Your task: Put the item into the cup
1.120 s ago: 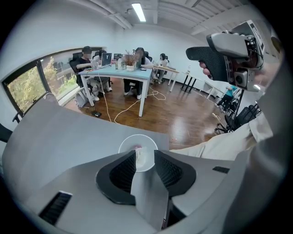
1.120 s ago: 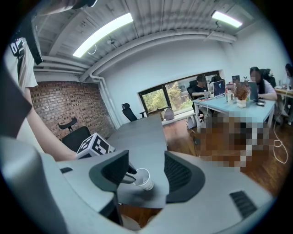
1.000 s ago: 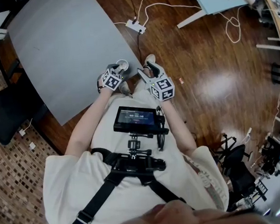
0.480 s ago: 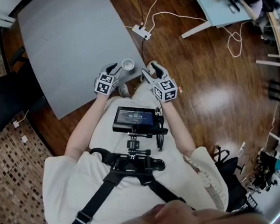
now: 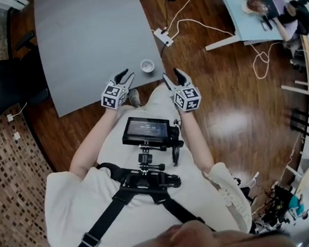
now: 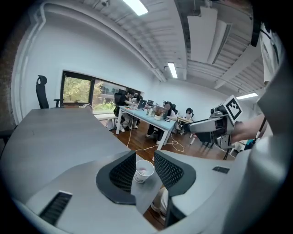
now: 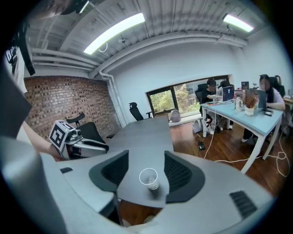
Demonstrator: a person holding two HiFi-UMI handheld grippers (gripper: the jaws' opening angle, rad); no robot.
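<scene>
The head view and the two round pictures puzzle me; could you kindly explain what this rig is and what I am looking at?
There is no robot here: a person holds a pair of hand-held tongs in each hand. The head view comes from a camera on the person's head, looking steeply down. It shows the left tongs and the right tongs by the near edge of a large grey table. The two round pictures come from cameras riding on each pair of tongs, looking along its jaws. On the table stands one small white paper cup, seen beyond both pairs of jaws. Both tongs are open and hold nothing. Whether anything lies in the cup is too small to tell.
</scene>
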